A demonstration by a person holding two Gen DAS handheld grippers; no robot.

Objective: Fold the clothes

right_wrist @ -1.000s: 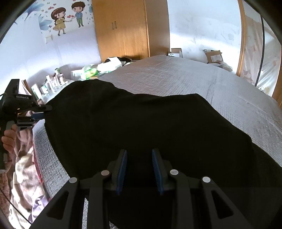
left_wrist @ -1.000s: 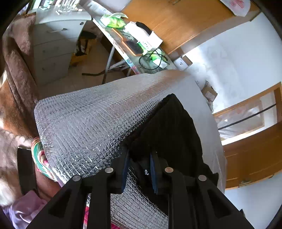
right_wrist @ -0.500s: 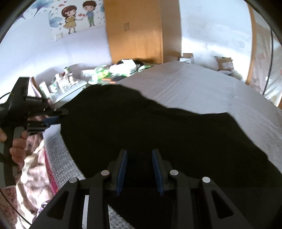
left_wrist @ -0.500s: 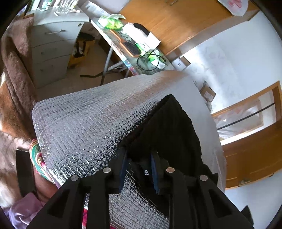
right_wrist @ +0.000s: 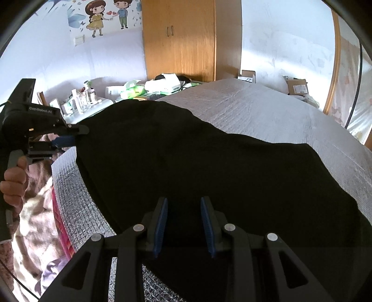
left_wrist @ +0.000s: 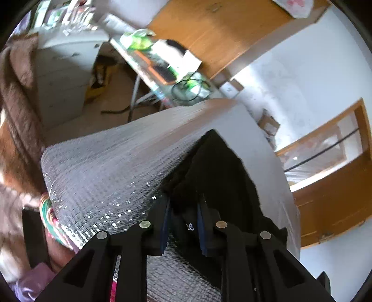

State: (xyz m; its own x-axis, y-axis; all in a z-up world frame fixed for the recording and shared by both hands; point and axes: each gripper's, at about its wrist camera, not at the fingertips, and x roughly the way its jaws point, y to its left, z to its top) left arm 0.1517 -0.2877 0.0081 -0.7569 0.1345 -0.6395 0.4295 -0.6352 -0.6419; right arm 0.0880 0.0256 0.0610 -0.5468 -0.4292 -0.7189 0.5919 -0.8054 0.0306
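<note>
Shifted black garment (right_wrist: 209, 167) — two claws

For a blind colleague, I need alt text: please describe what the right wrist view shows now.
A black garment lies spread over a silver quilted bed cover, with the right gripper low over its near edge, fabric between its fingers. At the left, the left gripper, held by a hand, has the garment's corner between its closing jaws. Behind stand a wooden wardrobe and a cluttered table.

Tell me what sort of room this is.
Most likely a home bedroom: a wooden wardrobe, a cartoon wall sticker of two children, and a bed-like surface under a silver quilted sheet, where the black garment lies.
</note>
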